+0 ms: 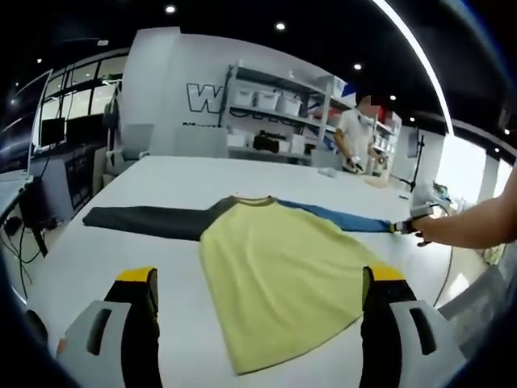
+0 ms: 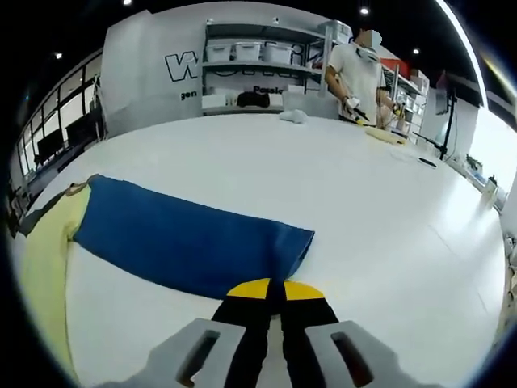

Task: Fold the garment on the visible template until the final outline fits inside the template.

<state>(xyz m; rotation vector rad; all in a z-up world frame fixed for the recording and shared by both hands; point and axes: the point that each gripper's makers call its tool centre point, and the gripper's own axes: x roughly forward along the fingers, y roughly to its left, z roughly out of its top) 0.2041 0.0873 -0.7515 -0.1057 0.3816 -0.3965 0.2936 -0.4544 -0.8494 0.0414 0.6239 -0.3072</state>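
Observation:
A long-sleeved shirt lies flat on the white table (image 1: 161, 174), sleeves spread out. Its body is yellow (image 1: 283, 275), one sleeve is dark grey (image 1: 145, 220) and the other blue (image 1: 339, 217). My left gripper (image 1: 260, 279) is open wide, hovering over the yellow hem end with nothing between its jaws. At the blue sleeve's cuff, a person's bare arm holds my right gripper (image 1: 406, 227). In the right gripper view the blue sleeve (image 2: 186, 234) runs left to the yellow body (image 2: 44, 259), and the right gripper (image 2: 271, 289) is shut on the cuff's near edge.
A person (image 2: 355, 73) stands at the table's far side, by shelves (image 1: 275, 105) with white bins. A small white bundle (image 2: 292, 116) lies near the far edge. Desks and monitors (image 1: 52, 129) stand beyond the table's left edge. Bare tabletop (image 2: 363, 202) spreads past the sleeve.

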